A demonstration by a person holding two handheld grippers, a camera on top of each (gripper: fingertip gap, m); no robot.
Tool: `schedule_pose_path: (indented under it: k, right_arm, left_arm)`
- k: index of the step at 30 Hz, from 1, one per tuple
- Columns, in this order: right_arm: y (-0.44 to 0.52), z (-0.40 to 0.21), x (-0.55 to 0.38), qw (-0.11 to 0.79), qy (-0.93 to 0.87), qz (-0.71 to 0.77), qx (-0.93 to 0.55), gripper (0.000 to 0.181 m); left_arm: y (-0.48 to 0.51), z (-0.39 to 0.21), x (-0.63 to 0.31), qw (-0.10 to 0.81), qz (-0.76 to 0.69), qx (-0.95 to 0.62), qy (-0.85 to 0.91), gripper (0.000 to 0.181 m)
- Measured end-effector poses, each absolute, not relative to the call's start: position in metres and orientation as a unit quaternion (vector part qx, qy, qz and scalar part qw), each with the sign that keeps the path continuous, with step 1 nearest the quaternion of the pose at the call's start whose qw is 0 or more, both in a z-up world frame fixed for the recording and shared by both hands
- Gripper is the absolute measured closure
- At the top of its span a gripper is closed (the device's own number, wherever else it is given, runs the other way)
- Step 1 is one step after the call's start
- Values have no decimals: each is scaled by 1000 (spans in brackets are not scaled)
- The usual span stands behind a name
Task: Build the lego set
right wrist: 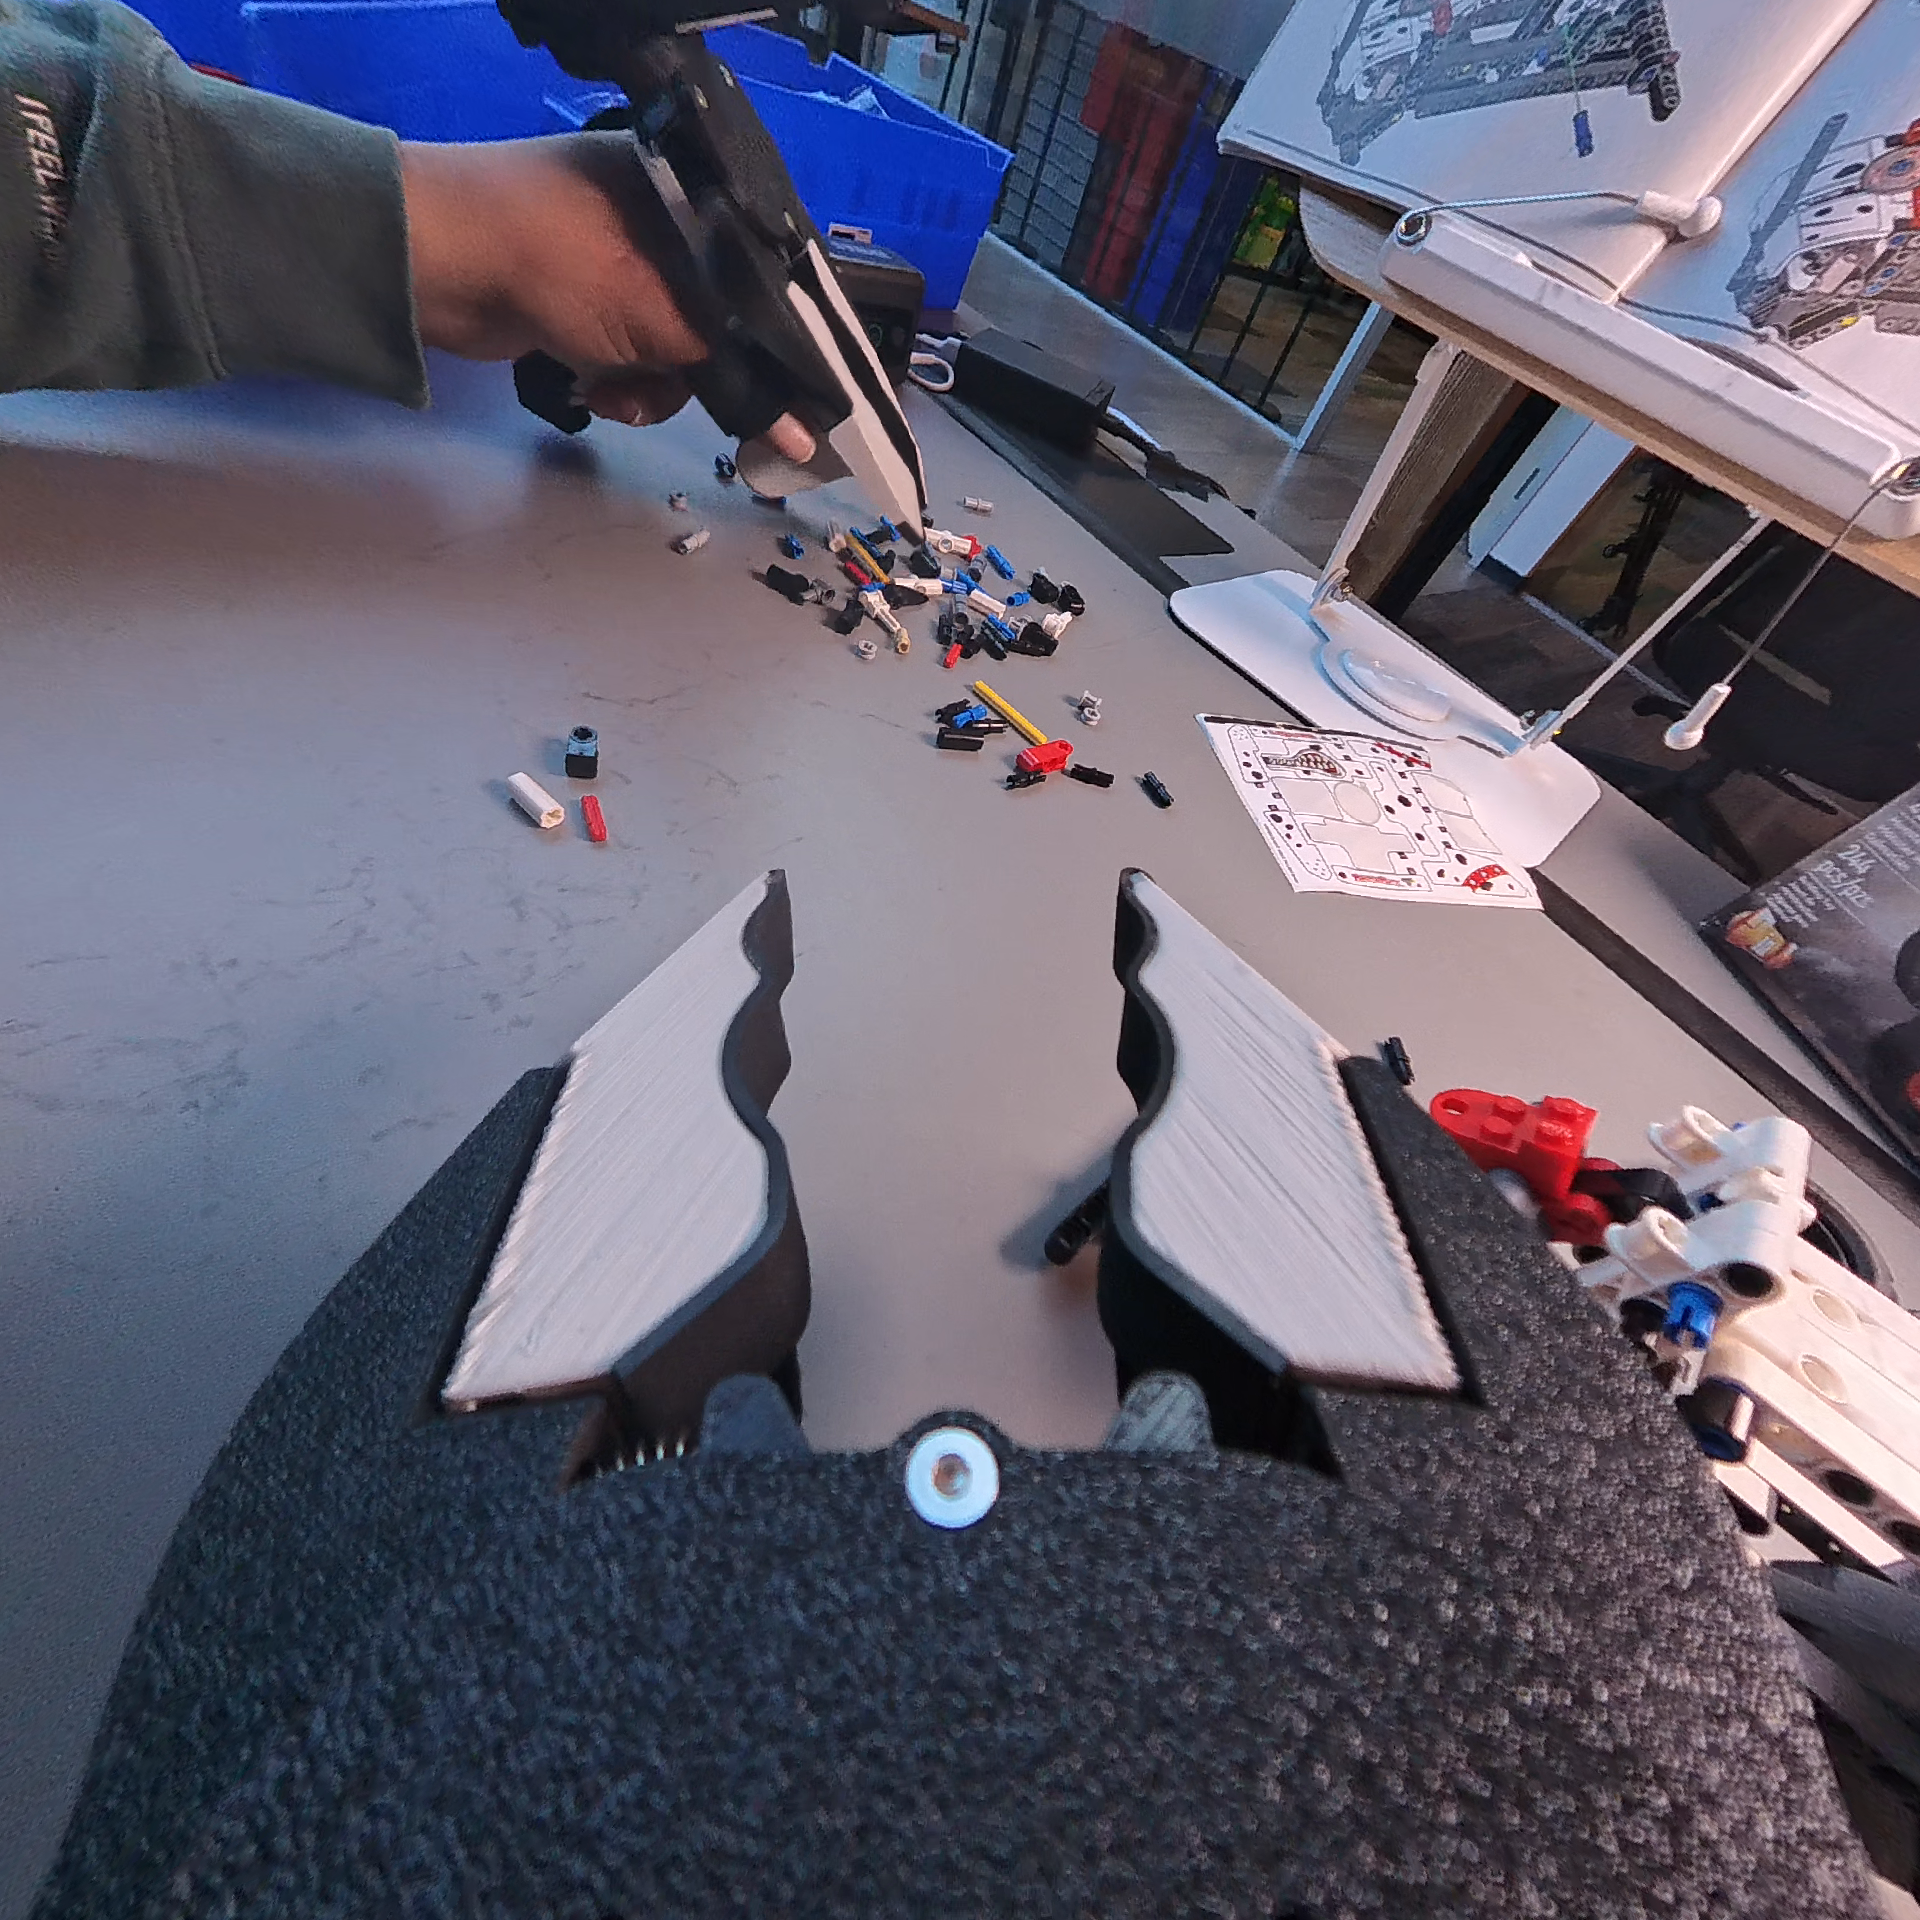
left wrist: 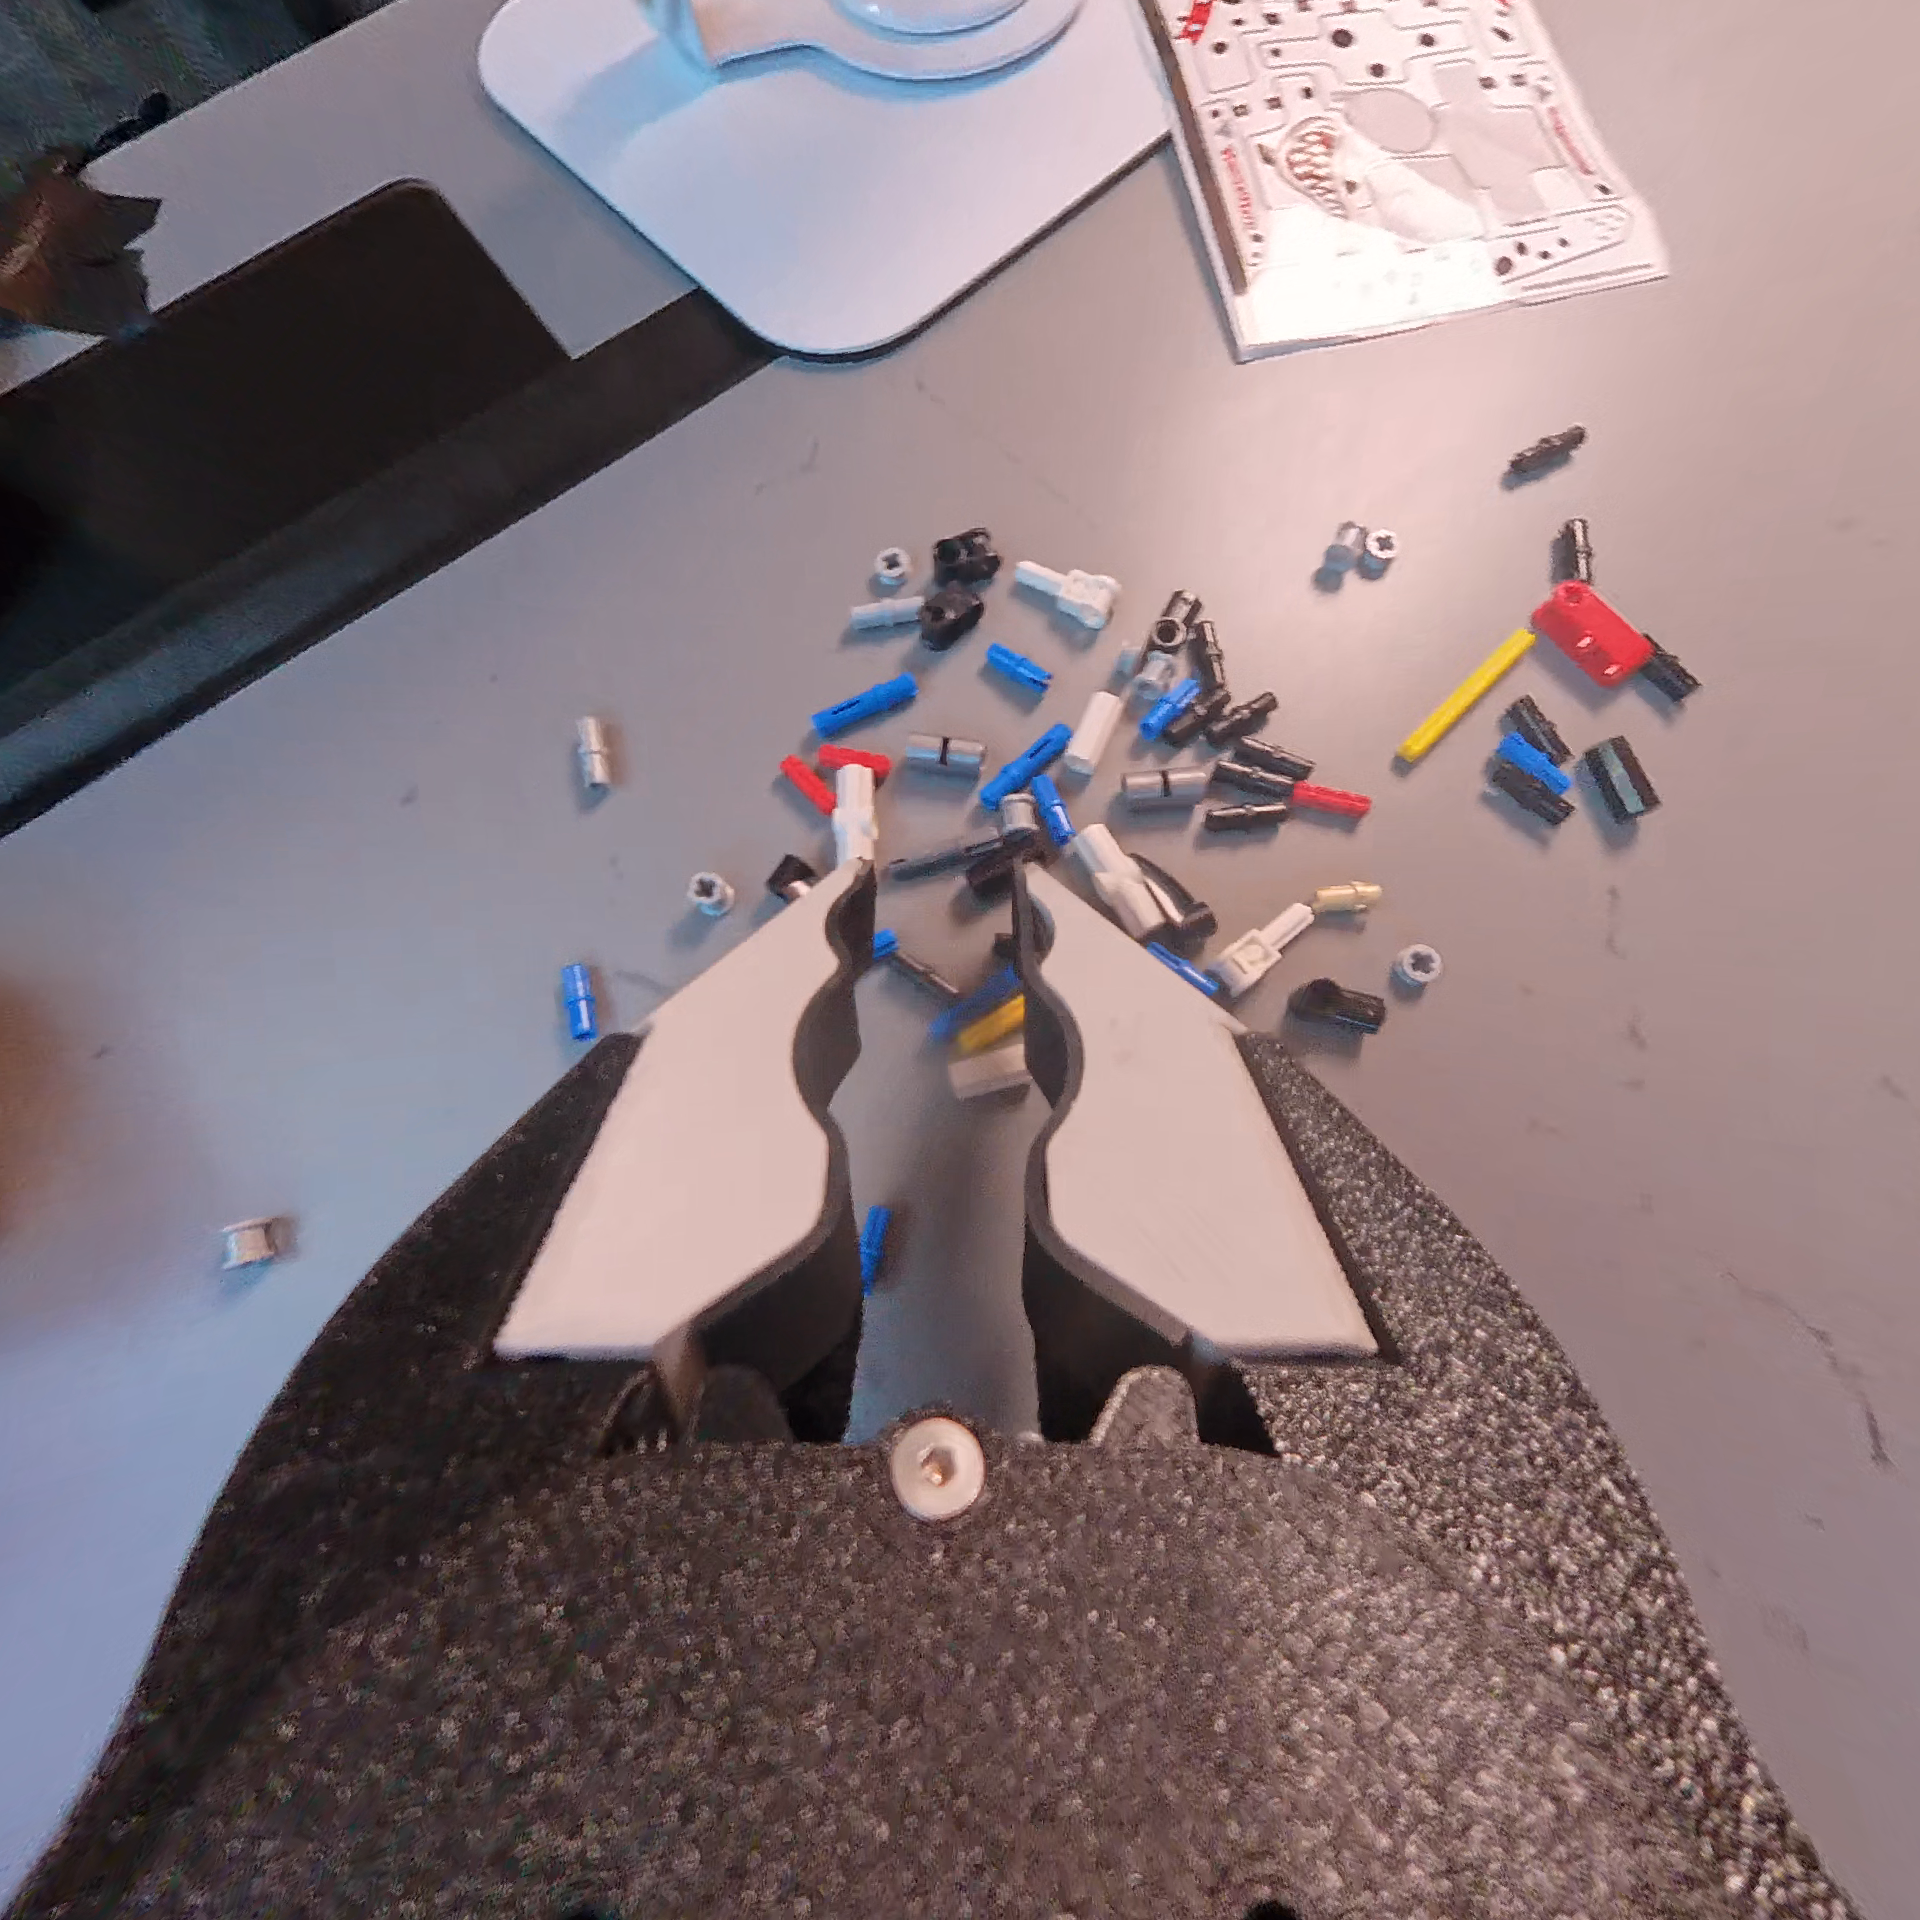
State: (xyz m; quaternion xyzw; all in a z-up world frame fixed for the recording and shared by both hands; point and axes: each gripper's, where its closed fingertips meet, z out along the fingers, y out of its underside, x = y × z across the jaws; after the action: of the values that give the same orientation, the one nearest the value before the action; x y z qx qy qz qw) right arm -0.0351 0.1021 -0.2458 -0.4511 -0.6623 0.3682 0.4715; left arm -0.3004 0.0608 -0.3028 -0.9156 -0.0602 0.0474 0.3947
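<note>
Print on sticker sheet (right wrist: 1361, 810), box (right wrist: 1839, 935) & sleeve (right wrist: 42, 156); not copied.

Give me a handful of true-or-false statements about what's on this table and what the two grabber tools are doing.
1. The left gripper is over the pile of small pieces. True.
2. The right gripper is clamped on a red brick. False: its jaws stand apart with nothing between them.
3. A sticker sheet lies flat on the table. True.
4. The yellow axle is already fitted into the white model. False: it lies loose beside a red connector.
5. A partly built white and red model sits to the right of the right gripper. True.
</note>
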Motion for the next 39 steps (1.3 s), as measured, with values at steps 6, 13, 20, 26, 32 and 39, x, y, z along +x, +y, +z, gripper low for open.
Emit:
schedule_pose_path:
  k: [6, 13, 20, 26, 32, 39]
  right_arm:
    - [102, -247, -36, 470, -664, 367, -451, 119]
    - [103, -246, -36, 470, -662, 369, -453, 119]
    - [103, -246, -35, 471, -663, 368, -451, 119]
    - [103, -246, -35, 470, -664, 369, -449, 120]
    - [103, -247, -34, 470, -666, 367, -448, 120]
    - [104, -247, -33, 471, -666, 366, -448, 120]
  left_arm:
    - [59, -304, -328, 389, 60, -912, -112, 152]
    - [59, -311, -324, 372, 31, -922, -107, 176]
    - [59, -294, -304, 406, -6, -910, -88, 179]
    - [43, -244, -325, 505, 21, -847, -164, 161]
    - [13, -245, -342, 493, 74, -841, -212, 155]
    - [-13, -279, -328, 422, 98, -873, -226, 152]
